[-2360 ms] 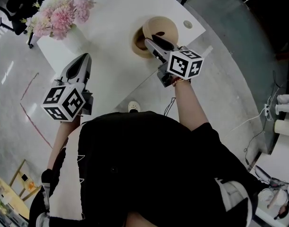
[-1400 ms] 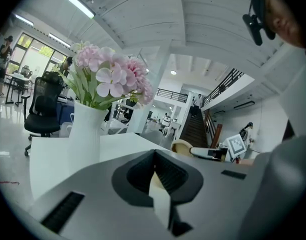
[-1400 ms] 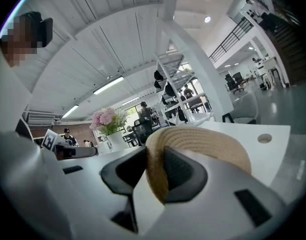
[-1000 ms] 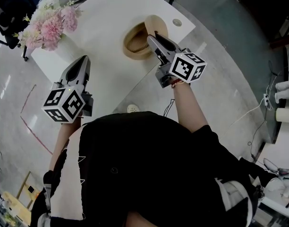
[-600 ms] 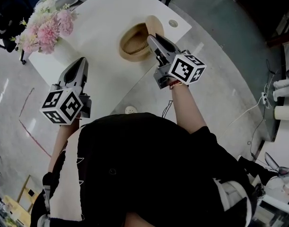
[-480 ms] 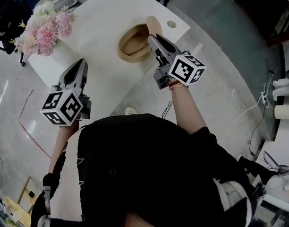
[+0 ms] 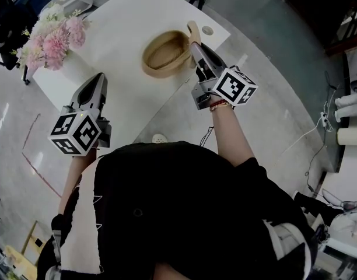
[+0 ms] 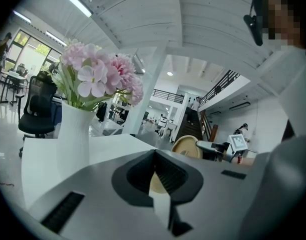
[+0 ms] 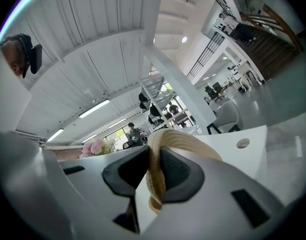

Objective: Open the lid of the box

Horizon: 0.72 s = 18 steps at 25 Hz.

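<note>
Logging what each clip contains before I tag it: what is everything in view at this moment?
table: one, white, under the other things.
box: one, tan, on the table, open.
lid: one, tan, tipped up on edge at the box's right side.
flowers: one bunch, pink and cream, in the vase.
vase: one, white, at the table's left end.
cable cap: one, pale, round, set in the table by the lid.
office chair: one, black, behind the vase.
person: one, black top.
left tool: grey, jaws together, empty, by the table's edge.
right tool: grey, jaws just closing onto the lid's rim.
</note>
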Available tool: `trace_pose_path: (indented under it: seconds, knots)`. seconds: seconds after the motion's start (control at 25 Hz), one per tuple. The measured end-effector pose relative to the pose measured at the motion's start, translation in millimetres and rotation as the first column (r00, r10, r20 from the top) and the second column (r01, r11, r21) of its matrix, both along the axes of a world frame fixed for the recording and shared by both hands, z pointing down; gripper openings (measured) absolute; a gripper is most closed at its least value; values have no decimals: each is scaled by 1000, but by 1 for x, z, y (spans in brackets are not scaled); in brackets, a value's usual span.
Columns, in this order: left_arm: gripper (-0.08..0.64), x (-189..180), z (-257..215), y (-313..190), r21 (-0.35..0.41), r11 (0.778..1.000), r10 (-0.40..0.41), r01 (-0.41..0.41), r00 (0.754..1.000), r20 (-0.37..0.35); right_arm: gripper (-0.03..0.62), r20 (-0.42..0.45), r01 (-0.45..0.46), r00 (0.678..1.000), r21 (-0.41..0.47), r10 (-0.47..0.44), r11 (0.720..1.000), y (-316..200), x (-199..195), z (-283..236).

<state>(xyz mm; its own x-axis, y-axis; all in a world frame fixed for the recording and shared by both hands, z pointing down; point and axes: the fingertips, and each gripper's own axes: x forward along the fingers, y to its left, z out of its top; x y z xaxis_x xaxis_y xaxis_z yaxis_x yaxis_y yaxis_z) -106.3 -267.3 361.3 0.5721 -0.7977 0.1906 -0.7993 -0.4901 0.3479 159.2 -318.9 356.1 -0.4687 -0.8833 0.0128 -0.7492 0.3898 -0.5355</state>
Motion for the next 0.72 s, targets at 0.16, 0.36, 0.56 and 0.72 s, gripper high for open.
trace_pose_path:
  seconds: [0.16,0.36,0.56,0.72]
  knots:
    - [11,-1,-1,3,2,1000,-2,2,1000,0,75,45,-33,998,-8,34,999,3,11,0]
    - [11,-3,0,7,3,1000,1,-1,1000,-3,74,91,-58,994,-17,59,998,8,15,0]
    - [11,-5,1,10,3,1000,4,-4,1000,-7,74,123,-84,989,-20,86,996,15,20,3]
    - [11,-5,2,13,1,1000,6,-6,1000,-14,74,138,-93,986,-23,95,995,23,22,4]
